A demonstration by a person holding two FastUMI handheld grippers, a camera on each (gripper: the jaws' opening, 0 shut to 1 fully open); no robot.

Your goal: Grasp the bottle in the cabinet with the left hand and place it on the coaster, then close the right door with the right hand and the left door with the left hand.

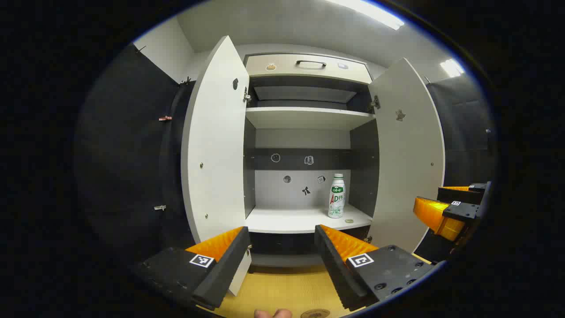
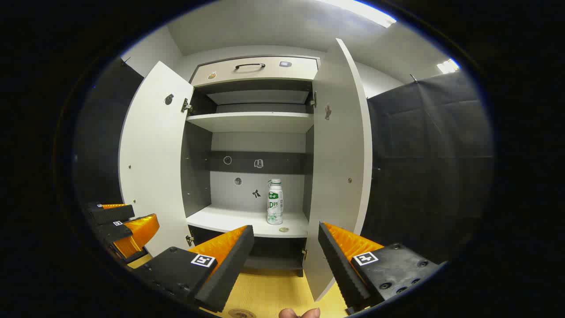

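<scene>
The cabinet (image 1: 309, 132) stands ahead with both doors swung open. The bottle (image 1: 337, 195) stands upright on the lower shelf (image 1: 291, 219), toward its right end, near the right door (image 1: 408, 154). The left door (image 1: 214, 145) stands opposite.

Black cloth (image 2: 432, 145) hangs along the booth at three o'clock and again at nine. Pale grey walls (image 1: 163, 48) rise behind, under a ceiling strip light (image 1: 366, 11) at one o'clock. A yellow wooden surface (image 1: 282, 291) lies at six.
</scene>
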